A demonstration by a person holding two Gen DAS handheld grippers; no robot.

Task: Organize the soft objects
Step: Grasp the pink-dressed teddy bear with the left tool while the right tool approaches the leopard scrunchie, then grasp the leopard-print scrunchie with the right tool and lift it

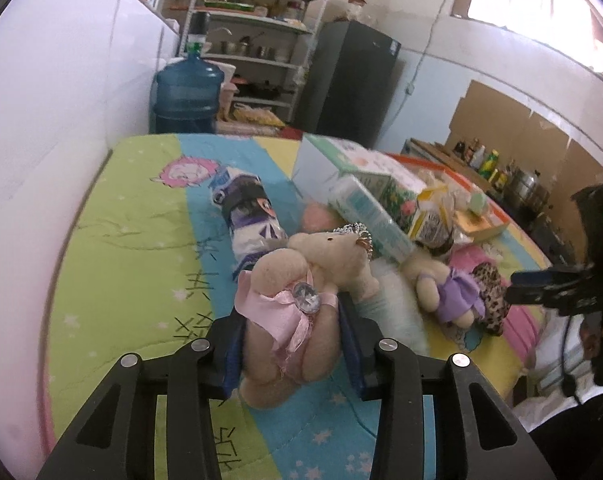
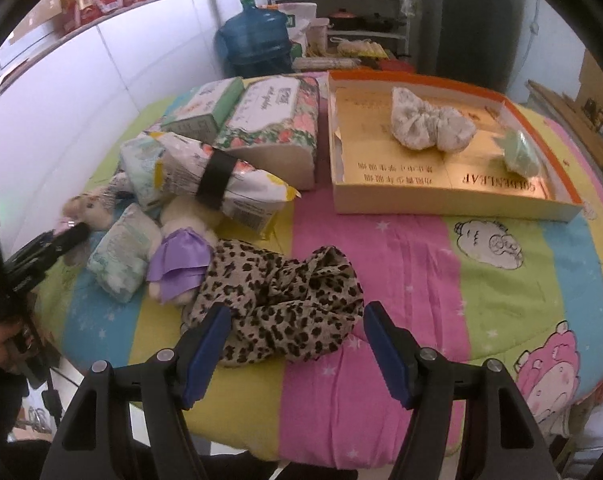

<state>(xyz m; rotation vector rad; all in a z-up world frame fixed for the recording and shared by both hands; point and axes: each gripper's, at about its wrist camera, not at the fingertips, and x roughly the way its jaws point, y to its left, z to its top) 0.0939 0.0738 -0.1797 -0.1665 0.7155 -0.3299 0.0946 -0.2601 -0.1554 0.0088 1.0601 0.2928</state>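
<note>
Sitting between the left gripper's (image 1: 293, 344) pressing pads, the pink-bowed plush bear (image 1: 301, 296).

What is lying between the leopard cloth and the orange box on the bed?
Nothing. In the right wrist view, only bare striped bedspread lies between the leopard cloth and the orange box.

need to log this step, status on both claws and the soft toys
Left claw shut on pink-dressed teddy bear. Right claw open, straddling leopard-print cloth, not gripping. Purple-dressed teddy bear touching the cloth's left end.
</note>
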